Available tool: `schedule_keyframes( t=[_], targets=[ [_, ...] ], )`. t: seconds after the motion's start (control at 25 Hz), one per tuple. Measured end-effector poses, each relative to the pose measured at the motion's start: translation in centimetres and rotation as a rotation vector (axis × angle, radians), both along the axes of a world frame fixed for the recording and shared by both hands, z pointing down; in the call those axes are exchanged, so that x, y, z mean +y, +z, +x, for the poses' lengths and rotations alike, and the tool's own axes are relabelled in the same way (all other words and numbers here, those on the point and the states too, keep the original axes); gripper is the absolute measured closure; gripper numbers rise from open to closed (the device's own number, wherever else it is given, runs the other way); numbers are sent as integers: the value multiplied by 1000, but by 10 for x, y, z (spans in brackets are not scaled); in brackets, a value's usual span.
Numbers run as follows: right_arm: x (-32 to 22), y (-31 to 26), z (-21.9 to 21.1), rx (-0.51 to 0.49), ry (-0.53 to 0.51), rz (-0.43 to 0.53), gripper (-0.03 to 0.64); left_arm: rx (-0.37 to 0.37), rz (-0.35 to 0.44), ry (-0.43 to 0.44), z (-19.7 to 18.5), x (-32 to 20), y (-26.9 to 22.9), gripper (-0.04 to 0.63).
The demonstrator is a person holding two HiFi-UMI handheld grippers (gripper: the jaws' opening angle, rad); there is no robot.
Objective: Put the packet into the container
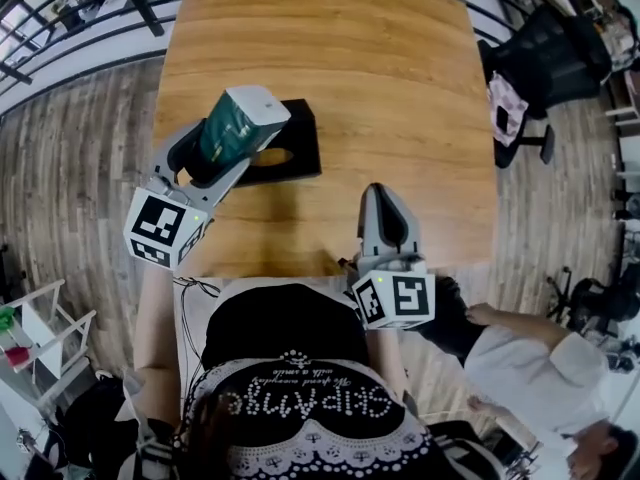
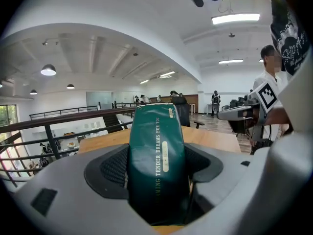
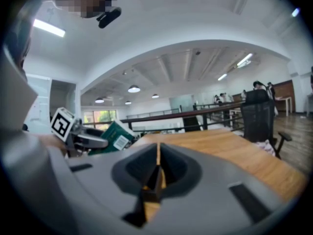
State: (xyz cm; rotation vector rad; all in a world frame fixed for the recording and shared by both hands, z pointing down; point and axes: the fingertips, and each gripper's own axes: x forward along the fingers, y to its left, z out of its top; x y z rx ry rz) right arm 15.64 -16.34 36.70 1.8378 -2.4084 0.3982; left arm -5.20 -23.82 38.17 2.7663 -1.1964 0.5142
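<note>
A dark green packet (image 1: 226, 130) with pale lettering is clamped between the jaws of my left gripper (image 1: 240, 128), held tilted in the air above the table's left side. In the left gripper view the packet (image 2: 156, 155) fills the space between the two pads. A black square container (image 1: 290, 143) lies on the wooden table just right of and beneath the packet. My right gripper (image 1: 383, 203) rests near the table's front edge, jaws closed together with nothing between them (image 3: 157, 168). From the right gripper view the packet (image 3: 115, 137) shows at the left.
The wooden table (image 1: 400, 98) stretches away ahead. A black office chair (image 1: 545, 63) stands at its right side. A person in white (image 1: 530, 358) is on the floor at the lower right. Railings (image 1: 60, 28) run along the far left.
</note>
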Motion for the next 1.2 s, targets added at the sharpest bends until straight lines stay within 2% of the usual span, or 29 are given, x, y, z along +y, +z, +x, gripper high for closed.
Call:
schedule_keyframes(
  t=[0.24, 0.6, 1.2],
  targets=[
    [-1, 1, 6, 0, 22, -5, 578, -58, -40, 70, 14, -6, 24, 232],
    [-1, 4, 5, -1, 37, -18, 578, -139, -51, 126, 22, -11, 52, 232],
    [-5, 9, 10, 2, 66, -34, 578, -236, -104, 229, 40, -11, 90, 232]
  ],
)
